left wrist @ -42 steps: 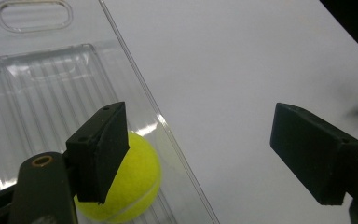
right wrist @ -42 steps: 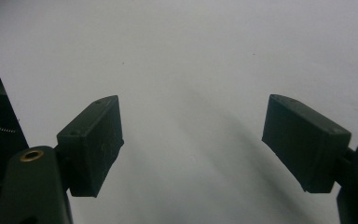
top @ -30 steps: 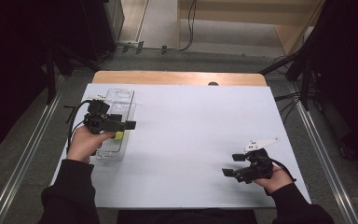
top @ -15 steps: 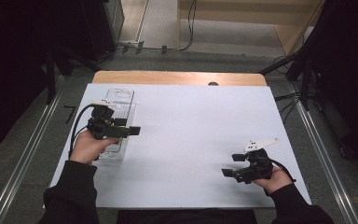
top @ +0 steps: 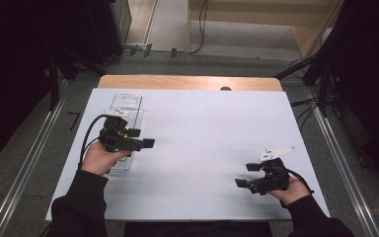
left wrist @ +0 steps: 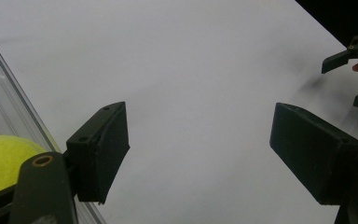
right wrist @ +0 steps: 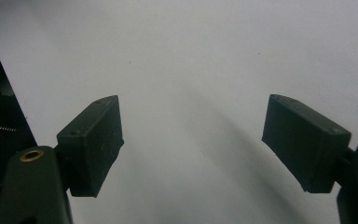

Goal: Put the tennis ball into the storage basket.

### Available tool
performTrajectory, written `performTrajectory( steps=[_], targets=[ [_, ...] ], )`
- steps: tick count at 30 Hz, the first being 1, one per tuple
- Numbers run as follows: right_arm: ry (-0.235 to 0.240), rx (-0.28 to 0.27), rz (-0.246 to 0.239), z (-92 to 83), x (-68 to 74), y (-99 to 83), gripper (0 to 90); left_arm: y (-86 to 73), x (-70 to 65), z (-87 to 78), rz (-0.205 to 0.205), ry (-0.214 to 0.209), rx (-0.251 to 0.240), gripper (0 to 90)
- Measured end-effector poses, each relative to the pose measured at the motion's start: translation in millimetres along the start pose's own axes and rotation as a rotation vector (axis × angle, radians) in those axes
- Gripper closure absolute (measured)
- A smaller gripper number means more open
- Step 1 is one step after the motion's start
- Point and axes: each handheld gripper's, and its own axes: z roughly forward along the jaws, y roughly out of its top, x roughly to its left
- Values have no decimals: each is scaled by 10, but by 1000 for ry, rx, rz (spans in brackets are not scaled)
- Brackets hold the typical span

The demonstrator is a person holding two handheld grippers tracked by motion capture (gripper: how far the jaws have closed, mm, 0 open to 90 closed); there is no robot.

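Left gripper view has the left gripper (left wrist: 198, 154) with jaws spread and nothing between them, pointed across the bare white counter (left wrist: 191, 70). A yellow-green ball (left wrist: 2, 158) sits in the clear plastic oblong tray (left wrist: 9, 107), just outside the left-hand jaw and slightly behind it. High view shows that tray's long axis running away from the person. The right gripper (top: 249, 175), jaws spread too, lies well apart. No writing is legible.

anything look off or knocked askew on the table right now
Nothing stands out. The clear plastic tray lies flat near the left edge of the white table, with a yellow-green ball inside it. Both tongs, left and right, are open and empty.
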Motion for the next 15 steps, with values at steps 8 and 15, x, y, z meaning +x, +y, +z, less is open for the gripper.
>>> performTrajectory(
  steps=[8,15],
  targets=[
    [-1,3,-2,-1,0,-1,181,-58,-38,39,-4,-33,2,203],
    [-3,4,0,-2,4,-3,181,-127,-74,73,1,-26,8,203]
  ],
)
